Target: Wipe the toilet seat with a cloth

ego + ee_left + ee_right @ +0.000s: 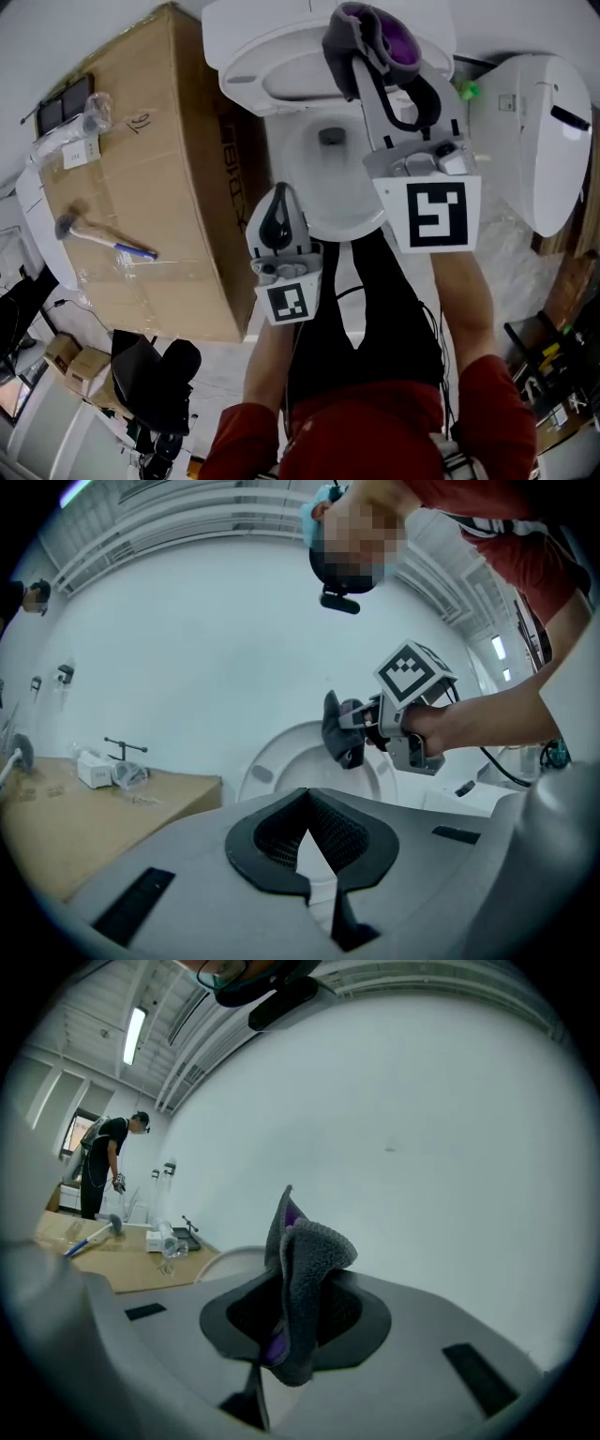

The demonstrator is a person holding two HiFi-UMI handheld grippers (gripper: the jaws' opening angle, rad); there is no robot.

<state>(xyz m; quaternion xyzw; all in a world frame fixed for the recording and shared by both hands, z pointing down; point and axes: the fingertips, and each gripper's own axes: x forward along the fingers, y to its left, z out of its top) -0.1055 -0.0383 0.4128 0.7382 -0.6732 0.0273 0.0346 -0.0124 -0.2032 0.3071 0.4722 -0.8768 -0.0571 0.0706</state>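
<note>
Item: cloth (380,37), grey with purple inner face. Bunched and clamped between jaws of right gripper (366,52), up by raised toilet seat (246,73); contact with seat not discernible.
Left gripper (278,202): jaws together, nothing between them, near bowl (309,159) front.
Handling, judged: light, soft, floppy, not fragile.
Best hold: mid-bunch, several layers pinched, broad flap left free for wiping.

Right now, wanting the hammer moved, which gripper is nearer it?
Left. The left gripper is by the bowl rim nearest the hammer; the right gripper is farther, across the bowl.
</note>
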